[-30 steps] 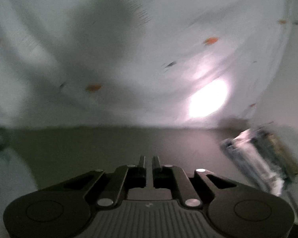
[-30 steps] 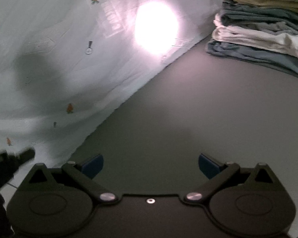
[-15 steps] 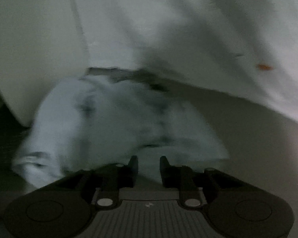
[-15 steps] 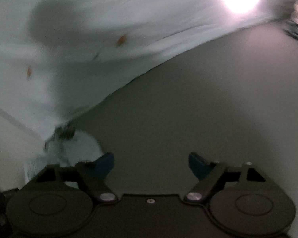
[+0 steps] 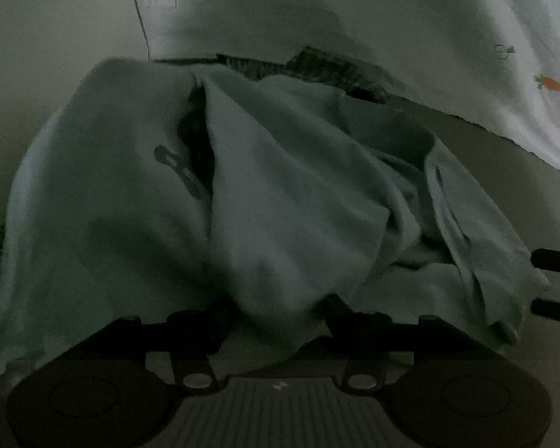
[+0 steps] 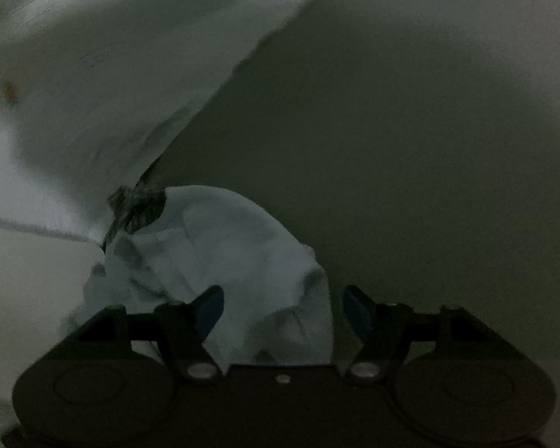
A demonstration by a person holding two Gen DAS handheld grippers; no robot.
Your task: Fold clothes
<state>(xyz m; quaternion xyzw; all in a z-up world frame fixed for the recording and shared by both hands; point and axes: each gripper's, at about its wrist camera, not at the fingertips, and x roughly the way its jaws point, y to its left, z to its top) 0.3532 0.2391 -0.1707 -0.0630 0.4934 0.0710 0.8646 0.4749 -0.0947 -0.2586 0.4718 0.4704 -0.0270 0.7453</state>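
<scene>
We see both grippers' jaws spread wide around the crumpled pale garment, right gripper, left gripper, white sheet at 12 o'clock.

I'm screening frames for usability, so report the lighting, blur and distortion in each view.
Left wrist view: dim and underexposed; the pale garment is fairly sharp, the left claw nearly black in shadow, fisheye corners vignetted. Right wrist view: equally dark, the white sheet smeared by blur, the right claw a silhouette with faint blue pads.
</scene>
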